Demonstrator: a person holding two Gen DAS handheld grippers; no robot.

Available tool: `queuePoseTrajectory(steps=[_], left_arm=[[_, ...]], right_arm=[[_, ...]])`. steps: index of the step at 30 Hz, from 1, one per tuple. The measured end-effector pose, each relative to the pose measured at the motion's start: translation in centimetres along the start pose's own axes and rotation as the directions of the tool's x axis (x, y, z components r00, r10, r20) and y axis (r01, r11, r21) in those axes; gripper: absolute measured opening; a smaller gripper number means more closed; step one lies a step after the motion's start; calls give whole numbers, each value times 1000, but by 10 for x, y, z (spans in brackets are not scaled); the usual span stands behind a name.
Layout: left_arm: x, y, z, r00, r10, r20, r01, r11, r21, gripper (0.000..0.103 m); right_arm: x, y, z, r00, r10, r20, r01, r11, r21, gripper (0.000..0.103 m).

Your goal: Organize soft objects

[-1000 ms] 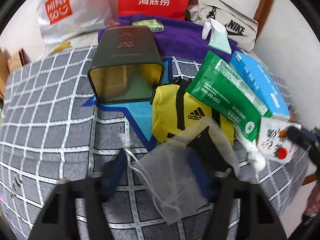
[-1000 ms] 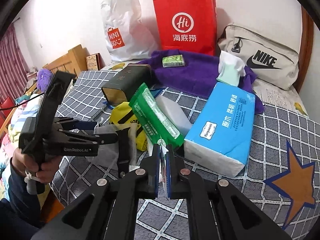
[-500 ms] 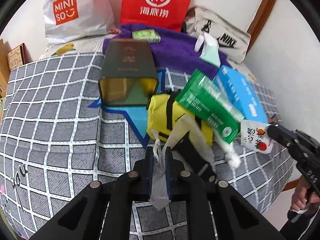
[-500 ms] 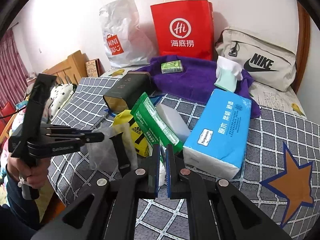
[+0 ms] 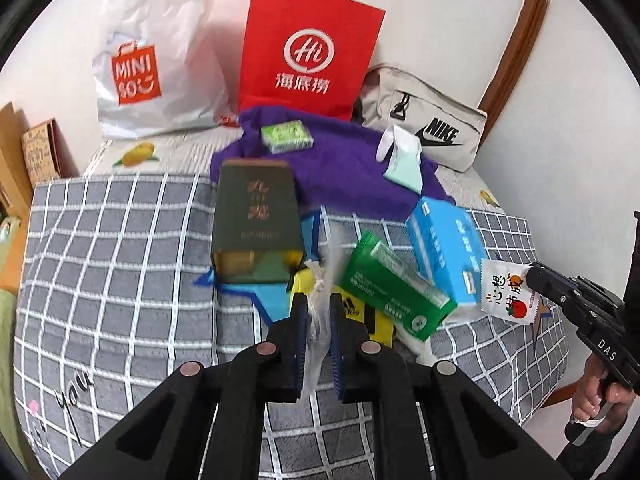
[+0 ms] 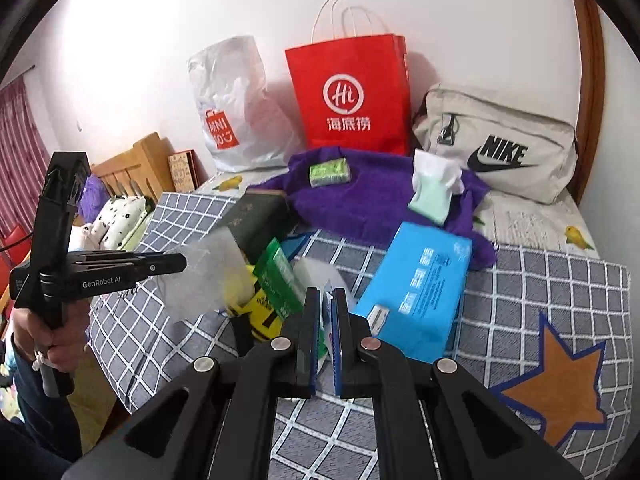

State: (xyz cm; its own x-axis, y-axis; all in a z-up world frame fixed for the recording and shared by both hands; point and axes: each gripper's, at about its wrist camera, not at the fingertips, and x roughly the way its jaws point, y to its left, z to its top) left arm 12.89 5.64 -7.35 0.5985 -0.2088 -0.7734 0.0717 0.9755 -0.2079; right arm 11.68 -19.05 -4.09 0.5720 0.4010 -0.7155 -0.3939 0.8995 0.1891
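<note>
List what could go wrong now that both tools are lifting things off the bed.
1. The left tool pinches only an edge of the thin mesh bag; that flimsy fabric could slip out or snag the yellow pouch under it.
2. The right tool grips just a corner of the small white packet, so it may drop.
3. The green pack leans on the pile and could slide.

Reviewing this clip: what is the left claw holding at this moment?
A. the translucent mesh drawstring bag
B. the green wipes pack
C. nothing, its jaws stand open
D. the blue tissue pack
A. The left claw is shut on the translucent mesh drawstring bag, whose knotted cord pokes up between its fingers, while the green wipes pack and blue tissue pack lie on the bed.
</note>
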Motion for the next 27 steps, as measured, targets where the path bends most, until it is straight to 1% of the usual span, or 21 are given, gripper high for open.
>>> queuePoseTrajectory(steps=[7,12,13,17,19,20,22,24,26,27], left_arm=[[-1,-5,19,1000,-28,9,28,1000,12,11],[0,-7,33,999,-39,15,39,999,14,11],[1,-7,37,999,-41,16,40,999,14,11],[5,-7,49,999,-41,17,41,999,14,11],[7,-7,52,999,-38,16,37,999,20,11],[9,-7,53,999,-43,13,43,999,20,11],[14,-6,55,999,-48,1,48,999,15,11],[18,-7,55,999,-48,-6,49,999,17,11],[21,-7,55,998,-56,-12,57,998,19,11],[22,-7,54,998,-58,-16,59,998,17,11]], right_arm=[[3,-9,17,1000,-23,9,23,1000,10,6],[9,-14,31,1000,-22,18,22,1000,7,6],[10,-15,34,999,-26,31,26,1000,4,6],[19,-19,47,999,-18,32,17,1000,3,6],[25,-19,49,1000,-10,17,10,1000,-8,6],[28,-19,48,1000,0,6,0,1000,-9,7],[35,-17,44,999,38,-32,-39,999,-12,8],[41,-12,34,996,55,-72,-57,998,-27,9],[47,-6,20,991,61,-122,-67,997,-49,20],[49,-3,12,988,64,-143,-73,996,-54,23]])
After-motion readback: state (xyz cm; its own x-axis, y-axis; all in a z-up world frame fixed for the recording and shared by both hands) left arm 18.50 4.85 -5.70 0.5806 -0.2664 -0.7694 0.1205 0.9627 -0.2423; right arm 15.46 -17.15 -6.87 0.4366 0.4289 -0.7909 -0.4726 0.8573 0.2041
